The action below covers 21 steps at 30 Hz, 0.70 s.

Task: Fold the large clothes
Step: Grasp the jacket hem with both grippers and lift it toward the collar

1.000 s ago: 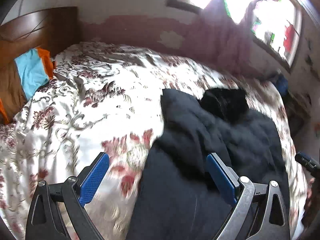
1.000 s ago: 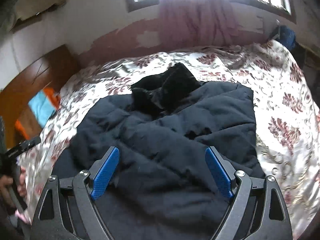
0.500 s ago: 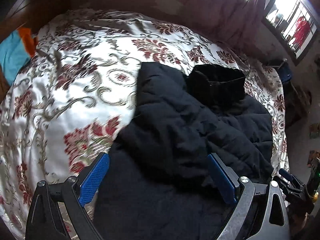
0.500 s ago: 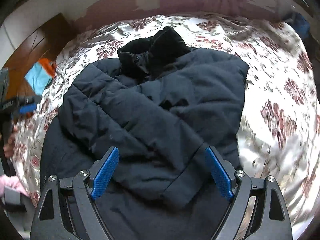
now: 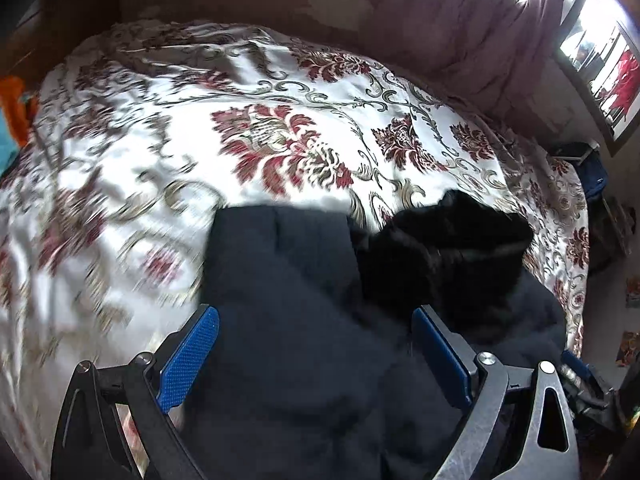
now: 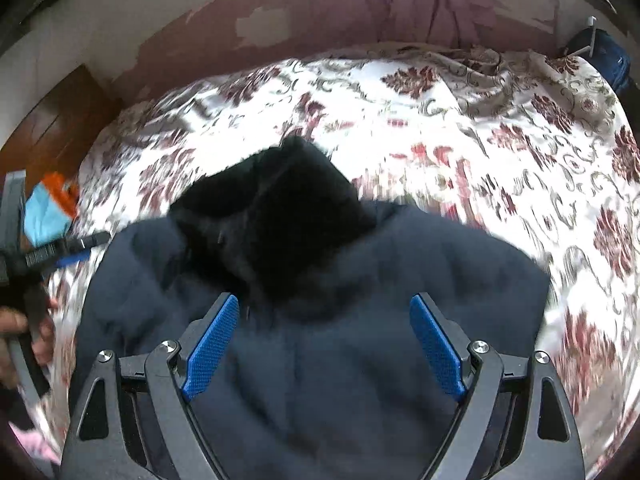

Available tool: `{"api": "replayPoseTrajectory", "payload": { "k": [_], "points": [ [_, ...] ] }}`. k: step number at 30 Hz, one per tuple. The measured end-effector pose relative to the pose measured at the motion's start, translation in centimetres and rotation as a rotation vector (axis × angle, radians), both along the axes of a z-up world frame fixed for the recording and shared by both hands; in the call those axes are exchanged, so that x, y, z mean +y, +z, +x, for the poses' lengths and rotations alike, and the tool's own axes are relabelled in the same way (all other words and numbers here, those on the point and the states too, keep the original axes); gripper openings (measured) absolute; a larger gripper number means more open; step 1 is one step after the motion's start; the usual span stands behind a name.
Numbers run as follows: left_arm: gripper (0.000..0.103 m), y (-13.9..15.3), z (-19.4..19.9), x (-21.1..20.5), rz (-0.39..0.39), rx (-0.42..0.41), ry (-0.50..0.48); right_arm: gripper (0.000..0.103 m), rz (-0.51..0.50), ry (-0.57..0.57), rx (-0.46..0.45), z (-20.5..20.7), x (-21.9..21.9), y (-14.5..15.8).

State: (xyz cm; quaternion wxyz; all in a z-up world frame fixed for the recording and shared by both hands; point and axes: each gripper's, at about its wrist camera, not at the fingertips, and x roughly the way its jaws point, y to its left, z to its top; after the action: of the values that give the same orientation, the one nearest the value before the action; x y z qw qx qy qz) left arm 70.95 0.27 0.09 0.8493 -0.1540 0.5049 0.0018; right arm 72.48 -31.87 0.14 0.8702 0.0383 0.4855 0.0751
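Floral satin bedspread (image 5: 168,152) in white, red and olive covers the whole bed, and the dark navy padded jacket (image 6: 320,360) lies on its near half. The jacket's long axis runs near to far, its black furry collar (image 6: 276,216) pointing at the far wall with the pink curtain (image 6: 420,0). In the right wrist view both shoulders show, with the collar centred; the left wrist view shows only the jacket's left shoulder edge (image 5: 256,232) with the collar right of it. Only the right wrist view shows the brown headboard (image 6: 52,132) and a blue-and-orange pillow (image 6: 52,208) at far left — and the left gripper (image 6: 76,246), held by a hand (image 6: 24,336). Compared with half a second ago, both cameras sit lower and closer, so the jacket fills more of each frame. Left gripper (image 5: 316,354) is spread wide over the jacket, grasping nothing. Right gripper (image 6: 324,344) is likewise spread wide, empty.
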Motion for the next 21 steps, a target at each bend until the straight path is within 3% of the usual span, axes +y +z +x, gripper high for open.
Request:
{"api": "replayPoseTrajectory", "payload": {
  "k": [3, 8, 10, 11, 12, 13, 14, 15, 16, 18, 21],
  "points": [
    [0.097, -1.1, 3.3, -1.3, 0.015, -0.005, -0.038, 0.071, -0.048, -0.009, -0.004, 4.2, 1.5, -0.2],
    [0.096, -3.0, 8.6, -4.5, 0.101, 0.032, -0.115, 0.067, -0.090, -0.011, 0.002, 9.7, 3.9, -0.3],
    [0.088, -3.4, 10.0, -5.5, 0.121, 0.042, -0.140, 0.064, -0.123, 0.007, 0.052, 11.7, 5.1, -1.0],
    [0.082, -3.7, 10.7, -6.0, 0.125, 0.047, -0.153, 0.050, -0.138, 0.019, 0.066, 12.3, 5.3, -1.3],
    [0.075, -3.9, 11.4, -6.3, 0.125, 0.056, -0.162, 0.028, -0.146, 0.034, 0.073, 12.5, 5.7, -1.6],
    [0.070, -4.2, 11.8, -6.5, 0.122, 0.061, -0.170, 0.022, -0.154, 0.042, 0.076, 12.4, 5.8, -1.7],
    [0.049, -4.4, 12.1, -6.7, 0.114, 0.065, -0.180, 0.018, -0.167, 0.040, 0.068, 12.1, 5.7, -1.7],
    [0.020, -4.5, 12.4, -6.9, 0.099, 0.063, -0.192, 0.013, -0.156, 0.042, 0.037, 11.4, 5.4, -1.3],
    [0.008, -4.5, 12.6, -7.0, 0.055, 0.058, -0.217, 0.012, -0.139, 0.051, 0.015, 10.6, 4.9, -0.9],
    [0.006, -3.7, 12.2, -7.1, 0.042, 0.026, -0.235, 0.009, -0.130, 0.070, -0.029, 8.7, 3.8, 0.1],
    [0.005, -1.7, 10.0, -6.9, 0.101, -0.080, -0.305, 0.006, -0.163, 0.131, -0.101, 5.1, 2.1, 1.4]
  ]
}}
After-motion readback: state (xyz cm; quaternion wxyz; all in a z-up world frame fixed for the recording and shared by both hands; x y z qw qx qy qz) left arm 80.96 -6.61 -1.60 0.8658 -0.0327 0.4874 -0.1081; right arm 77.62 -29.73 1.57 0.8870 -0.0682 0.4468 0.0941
